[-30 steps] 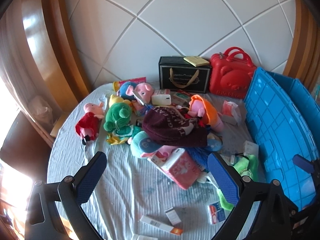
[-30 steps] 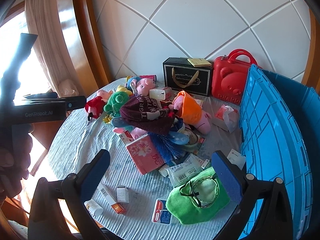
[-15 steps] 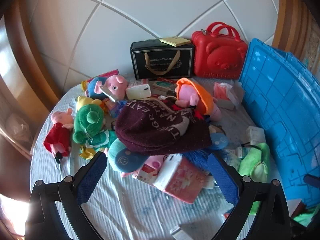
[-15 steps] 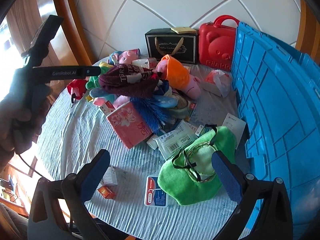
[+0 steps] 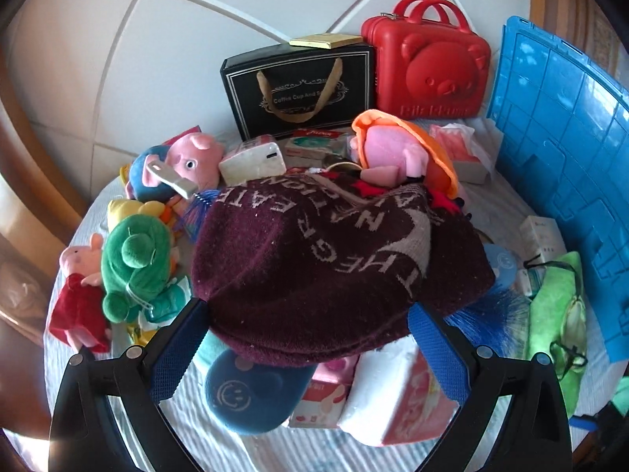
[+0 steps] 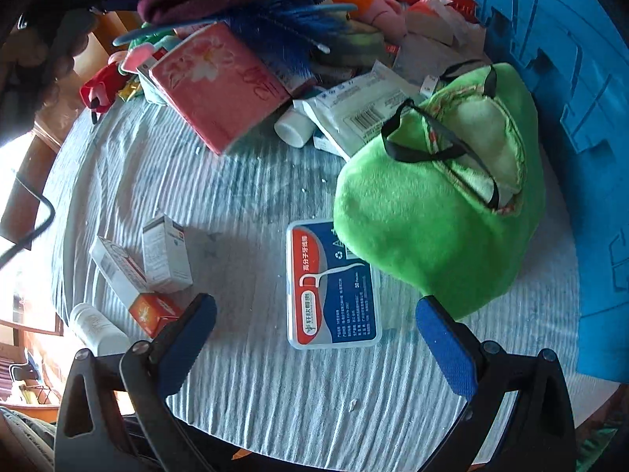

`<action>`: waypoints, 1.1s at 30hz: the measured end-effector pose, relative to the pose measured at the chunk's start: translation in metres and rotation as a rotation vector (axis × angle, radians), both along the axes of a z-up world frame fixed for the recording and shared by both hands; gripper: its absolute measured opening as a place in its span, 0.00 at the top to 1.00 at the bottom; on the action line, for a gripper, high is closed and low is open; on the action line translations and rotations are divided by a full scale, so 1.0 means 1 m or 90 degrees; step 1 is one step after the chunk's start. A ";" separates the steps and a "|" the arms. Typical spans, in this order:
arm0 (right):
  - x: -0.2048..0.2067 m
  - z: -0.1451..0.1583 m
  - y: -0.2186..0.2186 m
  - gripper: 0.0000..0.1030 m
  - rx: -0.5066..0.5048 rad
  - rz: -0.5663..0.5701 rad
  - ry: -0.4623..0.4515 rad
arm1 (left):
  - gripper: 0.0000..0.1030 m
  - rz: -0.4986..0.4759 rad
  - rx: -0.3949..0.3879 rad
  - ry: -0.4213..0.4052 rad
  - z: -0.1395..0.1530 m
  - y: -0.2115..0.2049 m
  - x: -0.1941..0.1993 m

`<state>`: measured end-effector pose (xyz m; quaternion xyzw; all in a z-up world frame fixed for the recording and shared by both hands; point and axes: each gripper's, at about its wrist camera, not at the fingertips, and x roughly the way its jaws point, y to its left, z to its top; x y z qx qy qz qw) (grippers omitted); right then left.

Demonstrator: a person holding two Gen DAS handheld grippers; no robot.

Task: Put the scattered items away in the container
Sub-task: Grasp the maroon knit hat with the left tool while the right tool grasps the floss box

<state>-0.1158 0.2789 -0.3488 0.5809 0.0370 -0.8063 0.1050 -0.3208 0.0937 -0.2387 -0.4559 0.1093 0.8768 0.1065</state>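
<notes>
A pile of toys and packs lies on a round table with a pale ribbed cloth (image 6: 243, 181). My left gripper (image 5: 306, 348) is open, its blue pads on either side of the near edge of a maroon knit hat (image 5: 334, 267) on top of the pile. My right gripper (image 6: 314, 344) is open and low over a blue and red floss-pick box (image 6: 334, 287). A green plush pouch (image 6: 432, 212) lies just right of that box, also in the left wrist view (image 5: 558, 314). The blue crate (image 5: 562, 149) stands at the table's right edge, also in the right wrist view (image 6: 570, 78).
A black gift bag (image 5: 298, 86) and a red bear case (image 5: 428, 63) stand at the back. Plush pigs (image 5: 192, 165), a green plush (image 5: 133, 267), a pink tissue pack (image 6: 220, 82), a blue brush (image 6: 283, 39) and small medicine boxes (image 6: 165, 255) lie around.
Both grippers have moved forward and down. The left has closed in on the maroon hat, the right has dropped towards the floss-pick box and green pouch. Nothing has been taken hold of.
</notes>
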 end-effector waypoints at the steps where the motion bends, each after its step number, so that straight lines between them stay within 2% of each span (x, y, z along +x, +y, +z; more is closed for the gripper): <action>1: -0.001 -0.007 0.000 0.00 0.003 -0.007 -0.004 | 0.01 -0.003 -0.003 -0.006 -0.004 0.000 -0.003; 3: -0.005 -0.019 -0.001 0.00 0.013 -0.017 -0.008 | 0.01 -0.010 0.002 -0.014 -0.009 0.000 -0.009; 6: -0.011 -0.032 -0.004 0.00 0.018 -0.019 -0.011 | 0.12 -0.020 0.011 -0.016 -0.011 -0.001 -0.013; 7: -0.012 -0.035 -0.006 0.00 0.020 -0.019 -0.013 | 0.20 -0.021 0.014 -0.019 -0.012 0.000 -0.015; 10: -0.015 -0.037 -0.007 0.02 0.025 -0.021 -0.008 | 0.56 -0.023 0.020 -0.032 -0.013 0.001 -0.018; 11: -0.016 -0.036 -0.007 0.17 0.025 -0.023 -0.005 | 0.63 -0.026 0.025 -0.034 -0.011 0.001 -0.018; 12: -0.016 -0.034 -0.007 0.35 0.037 -0.025 0.003 | 0.65 -0.029 0.025 -0.031 -0.009 0.002 -0.016; 13: -0.017 -0.032 -0.006 0.43 0.036 -0.023 0.004 | 0.70 -0.032 0.025 -0.027 -0.006 0.004 -0.015; 17: -0.020 -0.029 -0.004 0.43 0.031 -0.017 -0.007 | 0.85 -0.023 0.023 -0.018 0.005 0.007 -0.012; 24: -0.024 -0.001 -0.006 0.43 0.016 -0.005 0.024 | 0.89 -0.003 0.034 0.002 0.032 0.002 -0.005; 31: -0.026 0.047 -0.013 0.43 0.003 0.012 0.075 | 0.90 0.021 0.060 0.045 0.072 -0.017 0.010; 33: -0.027 0.057 -0.031 0.43 0.000 0.020 0.090 | 0.90 0.026 0.066 0.055 0.086 -0.024 0.016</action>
